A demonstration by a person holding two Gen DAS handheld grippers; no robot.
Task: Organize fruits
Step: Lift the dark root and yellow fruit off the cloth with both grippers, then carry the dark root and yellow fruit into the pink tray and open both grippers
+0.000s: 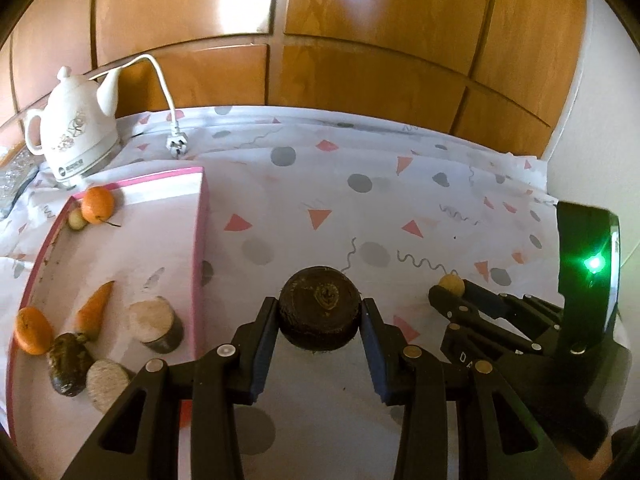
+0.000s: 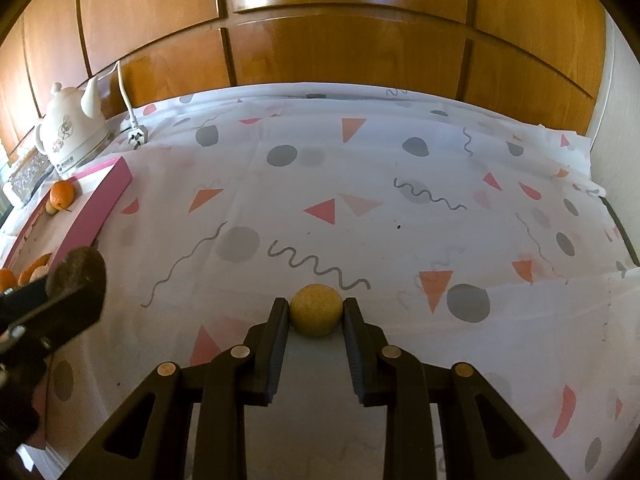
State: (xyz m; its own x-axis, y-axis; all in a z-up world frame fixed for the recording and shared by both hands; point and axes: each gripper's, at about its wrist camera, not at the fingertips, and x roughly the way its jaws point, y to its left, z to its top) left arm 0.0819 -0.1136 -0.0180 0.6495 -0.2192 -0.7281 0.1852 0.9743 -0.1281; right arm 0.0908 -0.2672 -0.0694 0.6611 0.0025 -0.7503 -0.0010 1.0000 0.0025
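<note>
The left gripper [image 1: 320,312] clenched a dark brown round fruit [image 1: 319,306]; the right gripper [image 2: 316,314] grasped a small yellow ball-like fruit [image 2: 316,315] above the counter [image 2: 360,184].

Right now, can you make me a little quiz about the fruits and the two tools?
1. True or false: the right tool holds a small yellow ball-shaped fruit.
2. What does the left tool grip? A) an orange B) a dark brown round fruit C) the carrot
3. Fill in: the carrot lies in the ____ tray.

Key: 1 true. 2 B, the dark brown round fruit. 3 pink.
</note>
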